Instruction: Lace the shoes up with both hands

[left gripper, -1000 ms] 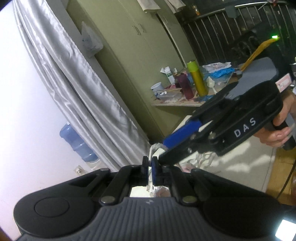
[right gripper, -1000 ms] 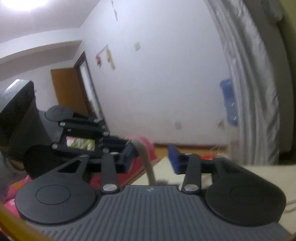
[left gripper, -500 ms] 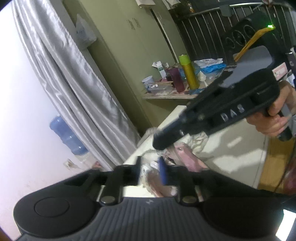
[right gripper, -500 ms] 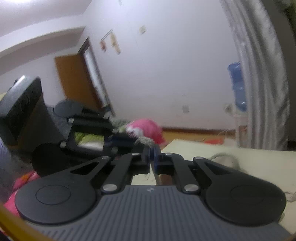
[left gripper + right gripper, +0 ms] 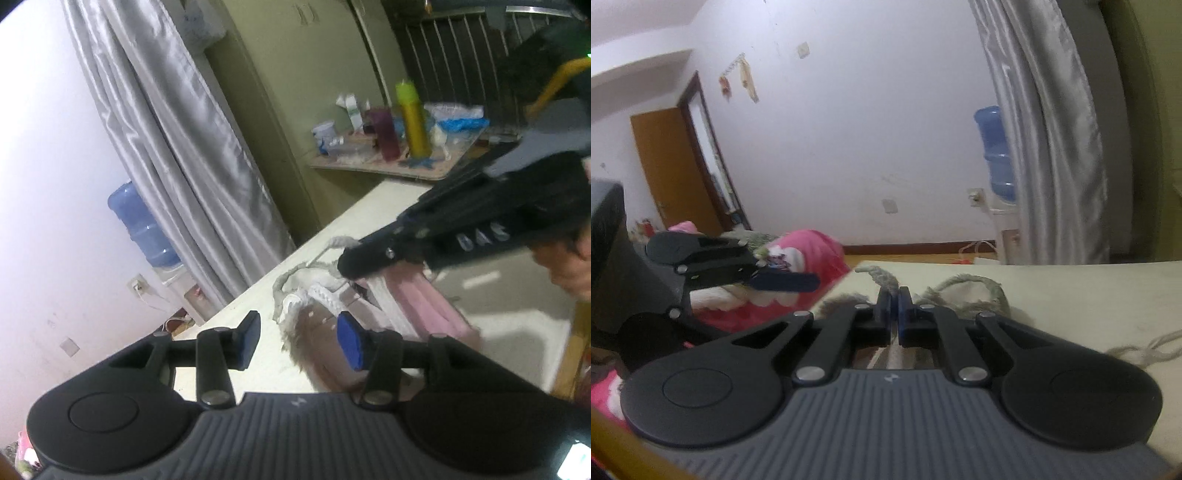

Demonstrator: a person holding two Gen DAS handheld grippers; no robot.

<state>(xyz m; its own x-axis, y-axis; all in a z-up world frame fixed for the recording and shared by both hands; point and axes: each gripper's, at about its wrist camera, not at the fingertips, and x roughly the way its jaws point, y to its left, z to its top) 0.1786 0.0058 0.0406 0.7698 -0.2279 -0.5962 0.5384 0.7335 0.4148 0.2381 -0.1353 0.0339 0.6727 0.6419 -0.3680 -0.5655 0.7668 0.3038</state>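
Left wrist view: the left gripper [image 5: 301, 339], jaws apart and closing on nothing, hangs over the fur-trimmed shoe [image 5: 354, 314] on the pale table [image 5: 373, 206], while at two o'clock the right gripper [image 5: 349, 260], pinched together, grips the grey lace [image 5: 295, 275].

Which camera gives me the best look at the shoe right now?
The left wrist view. It shows the shoe lying on the table, with its pink upper, white lacing and furry collar, and the grey lace looping off it. The right wrist view shows only a sliver of it, the rest hidden by the gripper body.
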